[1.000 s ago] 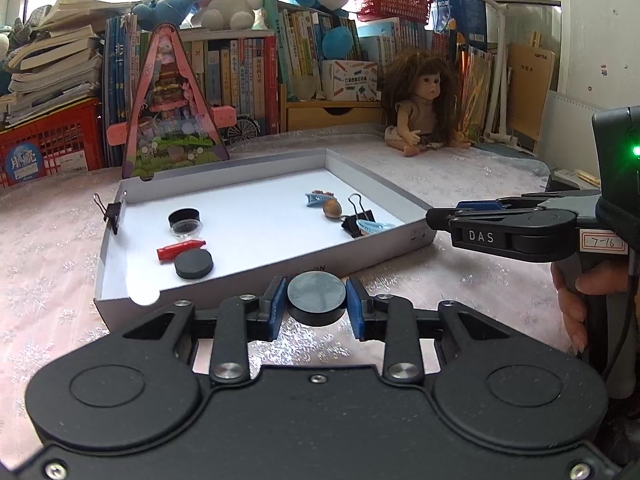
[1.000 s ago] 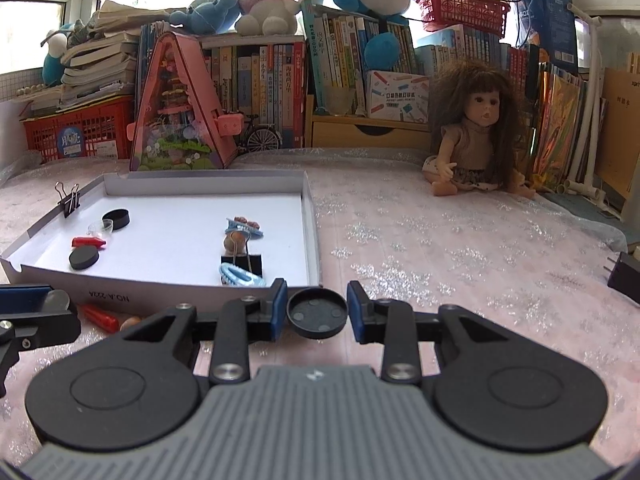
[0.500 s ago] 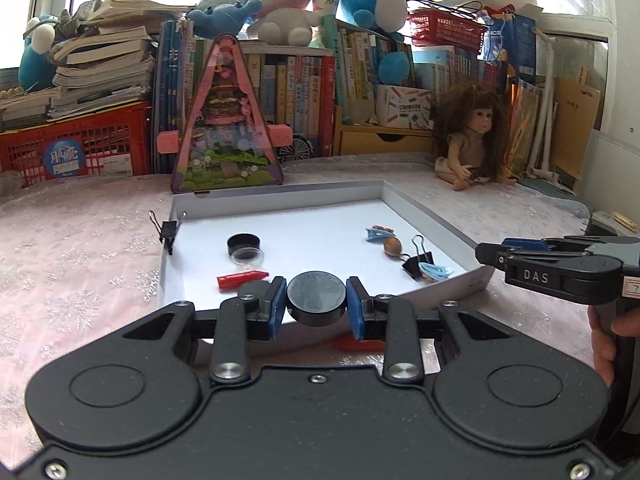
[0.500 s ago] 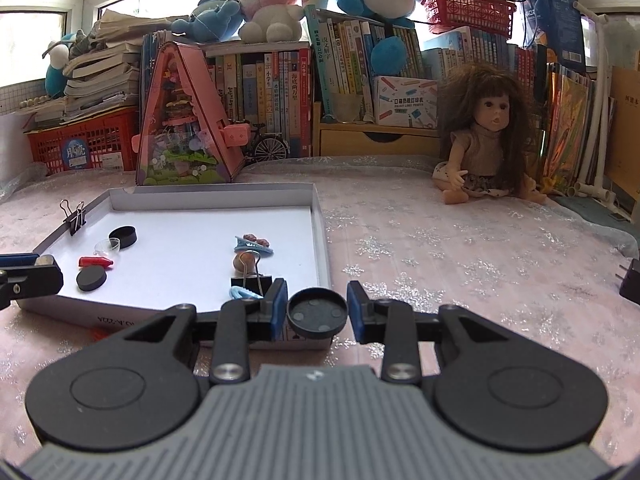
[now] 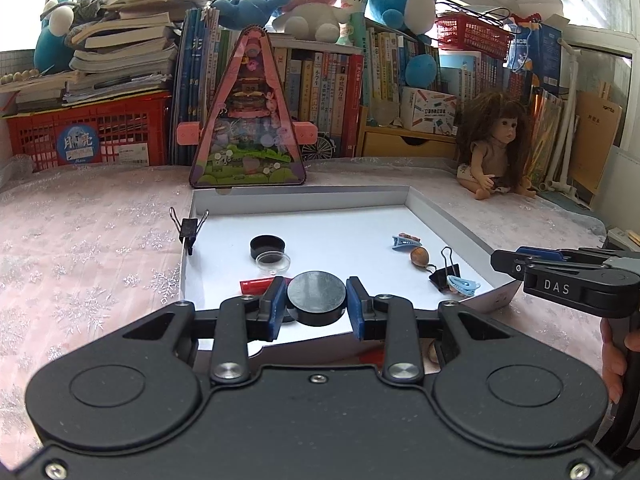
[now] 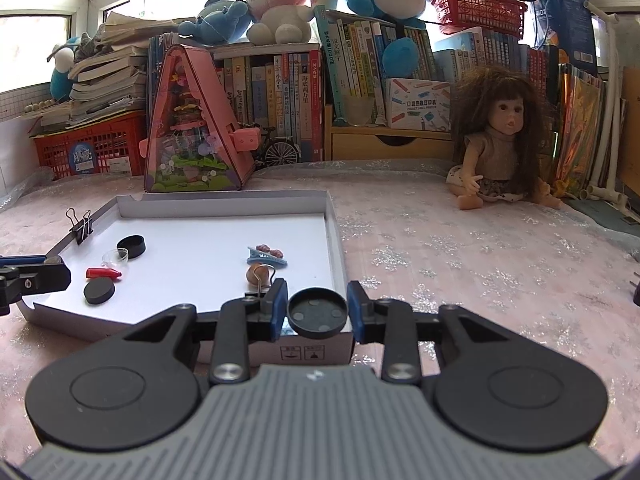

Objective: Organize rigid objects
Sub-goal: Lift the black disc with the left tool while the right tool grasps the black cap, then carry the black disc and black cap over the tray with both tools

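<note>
Bookshelves, plush toys and a doll [image 6: 500,148] back a counter [image 6: 460,248] covered with a pink snowflake-pattern cloth, on which a shallow white cardboard tray [image 6: 334,236] serves as the collection area. Left gripper [image 5: 317,304]: the jaws are closed on a solid black disc [image 5: 317,294], gripped by its rim so that its flat face stays level, just above the tray's near edge. Right gripper [image 6: 317,311]: the jaws are closed on a black round cap [image 6: 317,314], hollow side up, again held by the rim, over the tray's near right corner. Ahead of the left jaws, inside the tray, lie a red piece [image 5: 256,286], a clear round lid [image 5: 274,261] and a black cap [image 5: 267,246]; ahead and to the right lie a blue hair clip [image 5: 406,241], a brown nut-like item [image 5: 419,257], a black binder clip [image 5: 446,274] and a second blue clip [image 5: 463,285]. Another binder clip [image 5: 189,229] is fastened on the tray's left wall. Round black parts appear grouped on the left side, so the held disc is probably destined there. A red item and a small brown one remain outside, below the left jaws.
</note>
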Tool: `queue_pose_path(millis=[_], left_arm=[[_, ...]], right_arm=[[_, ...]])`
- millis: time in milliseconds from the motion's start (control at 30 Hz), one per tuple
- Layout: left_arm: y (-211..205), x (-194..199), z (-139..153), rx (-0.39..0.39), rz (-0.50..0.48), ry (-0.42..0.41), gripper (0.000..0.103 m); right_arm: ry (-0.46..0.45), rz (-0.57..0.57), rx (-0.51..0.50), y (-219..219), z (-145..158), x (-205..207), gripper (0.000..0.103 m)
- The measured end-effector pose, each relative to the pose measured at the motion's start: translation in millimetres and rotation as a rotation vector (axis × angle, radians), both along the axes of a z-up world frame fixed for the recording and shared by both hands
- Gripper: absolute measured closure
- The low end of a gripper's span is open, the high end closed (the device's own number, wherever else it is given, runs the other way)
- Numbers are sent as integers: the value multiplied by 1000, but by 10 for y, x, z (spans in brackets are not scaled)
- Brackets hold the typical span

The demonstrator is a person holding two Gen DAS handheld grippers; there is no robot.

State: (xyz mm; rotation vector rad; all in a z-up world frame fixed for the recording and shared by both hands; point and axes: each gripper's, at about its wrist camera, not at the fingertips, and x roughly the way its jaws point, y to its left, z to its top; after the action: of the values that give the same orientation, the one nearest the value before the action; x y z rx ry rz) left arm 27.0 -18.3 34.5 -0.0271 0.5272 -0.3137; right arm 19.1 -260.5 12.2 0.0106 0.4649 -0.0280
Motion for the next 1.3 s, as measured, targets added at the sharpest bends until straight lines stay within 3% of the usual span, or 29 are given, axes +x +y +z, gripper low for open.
queue_pose_path(millis=[400,800,1033,1300], left_arm=[[31,163,-24,-18,25,33,73],[66,750,205,-33,55,48,73],[63,1441,225,-28,84,121,73],[-37,1998,-12,5,132,233,73]], right_arm=[[4,36,8,72,16,122,66],[14,107,47,60,242,766,66],[138,156,163,18,279,1305,66],[239,162,232,19,123,1720,66]])
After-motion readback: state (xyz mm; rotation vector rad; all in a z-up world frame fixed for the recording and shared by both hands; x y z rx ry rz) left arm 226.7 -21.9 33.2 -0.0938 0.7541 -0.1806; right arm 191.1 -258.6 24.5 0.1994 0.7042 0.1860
